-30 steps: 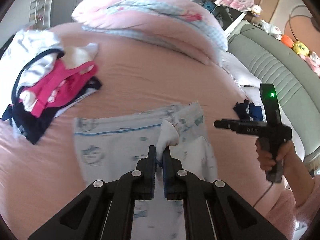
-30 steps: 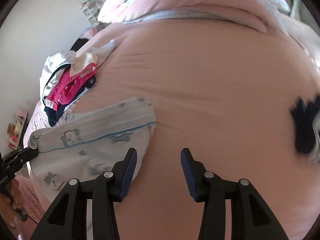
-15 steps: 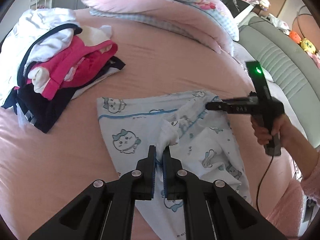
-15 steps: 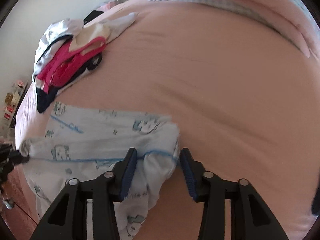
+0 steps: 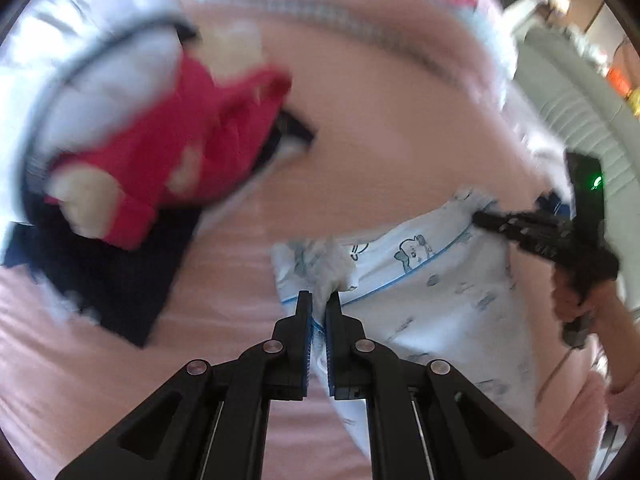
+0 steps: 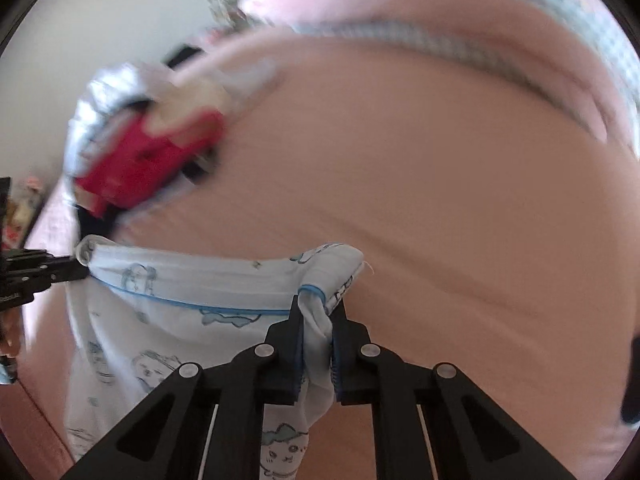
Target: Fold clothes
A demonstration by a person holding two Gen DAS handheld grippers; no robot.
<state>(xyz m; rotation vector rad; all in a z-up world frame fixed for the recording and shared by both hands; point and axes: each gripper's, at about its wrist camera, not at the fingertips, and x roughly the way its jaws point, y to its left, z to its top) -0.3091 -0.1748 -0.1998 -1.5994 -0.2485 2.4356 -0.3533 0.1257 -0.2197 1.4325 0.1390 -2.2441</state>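
Note:
A white garment with blue cartoon prints and blue piping (image 5: 432, 280) lies on the pink bed sheet (image 5: 380, 140), stretched between both grippers. My left gripper (image 5: 319, 300) is shut on a bunched corner of it. In the right wrist view the left gripper (image 6: 82, 270) pinches the garment's (image 6: 180, 320) left end. My right gripper (image 6: 318, 304) is closing its jaws, and the pads press a fold of the garment's piped edge between them. The left wrist view shows the right gripper (image 5: 478, 218) at the garment's far corner, with a hand (image 5: 572, 296) on its grip.
A pile of clothes, red, white and navy (image 5: 160, 140), lies on the bed to the left of the garment; the right wrist view has the pile (image 6: 140, 160) at upper left. A pink and blue duvet (image 5: 340, 0) lies across the far end. A grey-green sofa (image 5: 568, 112) stands to the right.
The right jaws came over the garment's edge and closed onto it. The left gripper, still holding its corner, moved nearer the clothes pile and lower. Both views are now motion-blurred.

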